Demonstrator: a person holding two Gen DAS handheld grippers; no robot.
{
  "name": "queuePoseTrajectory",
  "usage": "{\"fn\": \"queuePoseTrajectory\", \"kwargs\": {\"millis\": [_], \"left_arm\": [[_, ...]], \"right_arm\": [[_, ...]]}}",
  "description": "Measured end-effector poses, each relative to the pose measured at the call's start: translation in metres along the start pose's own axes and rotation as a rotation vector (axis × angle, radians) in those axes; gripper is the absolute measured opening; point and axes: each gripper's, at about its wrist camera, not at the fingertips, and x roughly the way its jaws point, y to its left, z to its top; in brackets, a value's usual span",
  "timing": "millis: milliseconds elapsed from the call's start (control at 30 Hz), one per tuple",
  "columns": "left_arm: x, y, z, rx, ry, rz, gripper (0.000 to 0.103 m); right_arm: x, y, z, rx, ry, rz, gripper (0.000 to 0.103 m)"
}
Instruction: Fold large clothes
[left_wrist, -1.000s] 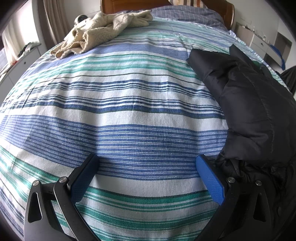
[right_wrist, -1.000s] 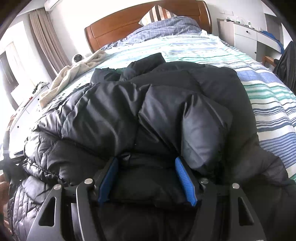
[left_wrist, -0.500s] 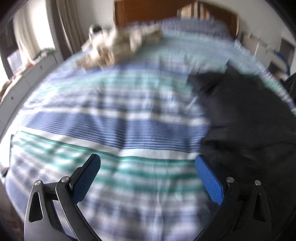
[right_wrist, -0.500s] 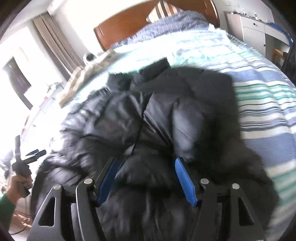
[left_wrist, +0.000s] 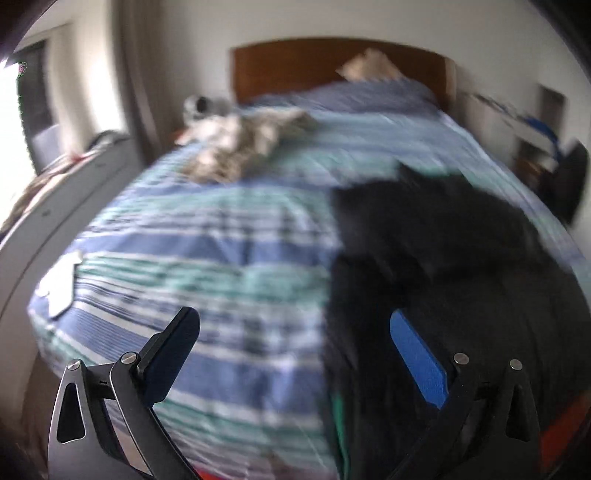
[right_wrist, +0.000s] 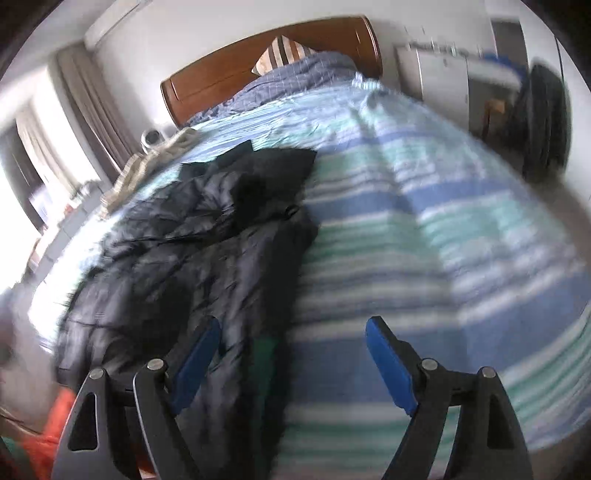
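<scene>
Both grippers now stand back from the foot of the bed, jaws spread wide and holding nothing. A second ago the right gripper had its blue pads sunk into the black quilted puffer jacket; now they have let go, and the bundle lies on its own on the blue, green and white striped duvet. I judge the fold finished, or close to it, with the hands withdrawing from the bed.

Going left to right in the left wrist view: a pale cabinet edge, a crumpled beige fleece garment near the headboard, bare duvet ahead of the left gripper, then the jacket filling the right side, its near edge hanging over the foot of the bed. Heavy blur hides its seams.

Only the right wrist view shows the jacket's shape clearly: a compact stack, folded panels layered on top, lying left of centre with open duvet to its right. It alone shows the white dresser beyond the bed.
</scene>
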Motion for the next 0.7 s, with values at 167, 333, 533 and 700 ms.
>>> {"fn": "queuePoseTrajectory", "kwargs": {"millis": [167, 333, 533, 700], "left_arm": [[0.018, -0.027, -0.055, 0.060, 0.127, -0.156, 0.103], [0.042, -0.030, -0.083, -0.043, 0.251, -0.237, 0.102], [0.044, -0.038, -0.097, -0.082, 0.292, -0.283, 0.103], [0.052, -0.048, -0.105, -0.107, 0.406, -0.320, 0.096]], "right_arm": [[0.007, 0.004, -0.037, 0.062, 0.148, 0.105, 0.083], [0.023, 0.004, -0.053, 0.086, 0.218, 0.117, 0.083], [0.054, 0.016, -0.056, 0.080, 0.272, 0.163, 0.084], [0.054, 0.033, -0.050, 0.030, 0.299, 0.134, 0.083]]}}
